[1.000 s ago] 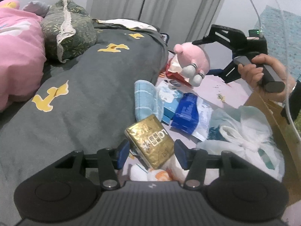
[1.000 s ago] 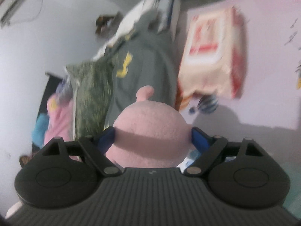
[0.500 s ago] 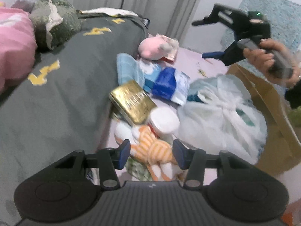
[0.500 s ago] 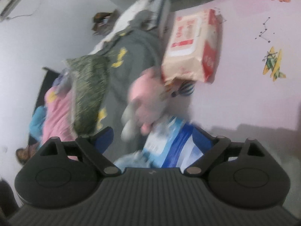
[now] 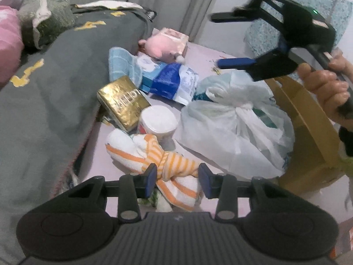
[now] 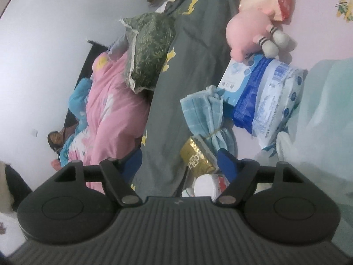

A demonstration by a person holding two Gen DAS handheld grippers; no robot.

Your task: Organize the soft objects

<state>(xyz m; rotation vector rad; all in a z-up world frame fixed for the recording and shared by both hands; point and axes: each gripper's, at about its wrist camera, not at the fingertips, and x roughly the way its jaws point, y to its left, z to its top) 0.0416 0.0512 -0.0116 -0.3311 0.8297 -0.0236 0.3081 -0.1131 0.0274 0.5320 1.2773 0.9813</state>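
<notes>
The left gripper (image 5: 177, 177) is being closed around the orange-and-white striped knotted cloth (image 5: 158, 159) lying between its jaws. The right gripper (image 6: 179, 160), empty, is narrowing in the air. Ahead of it, the pink plush toy (image 6: 247, 35) and folded blue towel (image 6: 205, 108) remain unsorted on the floor.

An orange-and-white striped soft toy (image 5: 167, 165) lies on the pink floor; a pink plush (image 5: 160, 47) rests farther off.

The orange-striped towel (image 5: 167, 167) is flanked by the closing fingers (image 5: 151, 177) of the left gripper (image 5: 177, 180); a white bag (image 5: 233, 128) is seen at two o'clock.
</notes>
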